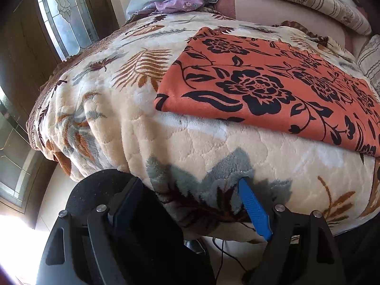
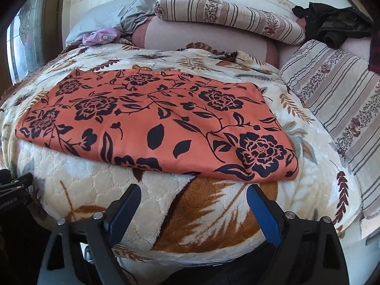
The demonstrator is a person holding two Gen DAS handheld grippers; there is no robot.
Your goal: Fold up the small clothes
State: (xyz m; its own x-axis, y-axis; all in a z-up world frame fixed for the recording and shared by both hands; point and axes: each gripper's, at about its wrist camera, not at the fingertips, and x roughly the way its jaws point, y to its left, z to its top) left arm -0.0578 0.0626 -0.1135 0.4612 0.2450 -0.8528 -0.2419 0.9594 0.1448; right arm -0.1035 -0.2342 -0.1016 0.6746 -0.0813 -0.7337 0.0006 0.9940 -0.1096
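Orange floral cloth [image 2: 156, 123], printed with black roses and leaves, lying flat and folded into a broad rectangle on top of a plush cream blanket [image 2: 95, 190] that covers a bed.

Nearest, in the right wrist view: right gripper [image 2: 193, 196] with its two blue-padded fingers [image 2: 262, 211] spread wide apart, grasping nothing, hovering over the blanket's near edge just short of the cloth's front hem. Brown and white feather pattern on the blanket showing between the fingers.

In the left wrist view: left gripper [image 1: 190, 190] likewise spread wide and holding nothing, low at the bed's near edge, one blue finger [image 1: 255, 210] resting against a grey leaf motif in the blanket pile. Orange cloth [image 1: 261, 87] lying further in and to the right, apart from the fingers. Thin black cable [image 1: 222, 251] hanging below the blanket edge.

Beyond the cloth: more blanket with brown fern prints, then a pale pink bolster [image 2: 204, 40]. Striped floral pillow [image 2: 228, 16] resting on the bolster, a second striped pillow [image 2: 332, 95] at the right. Small lilac garment [image 2: 101, 35] crumpled at the far left beside a grey pillow [image 2: 104, 16]. Dark clothing [image 2: 337, 23] heaped at the far right corner. Patterned glass window [image 1: 66, 19] at the left.
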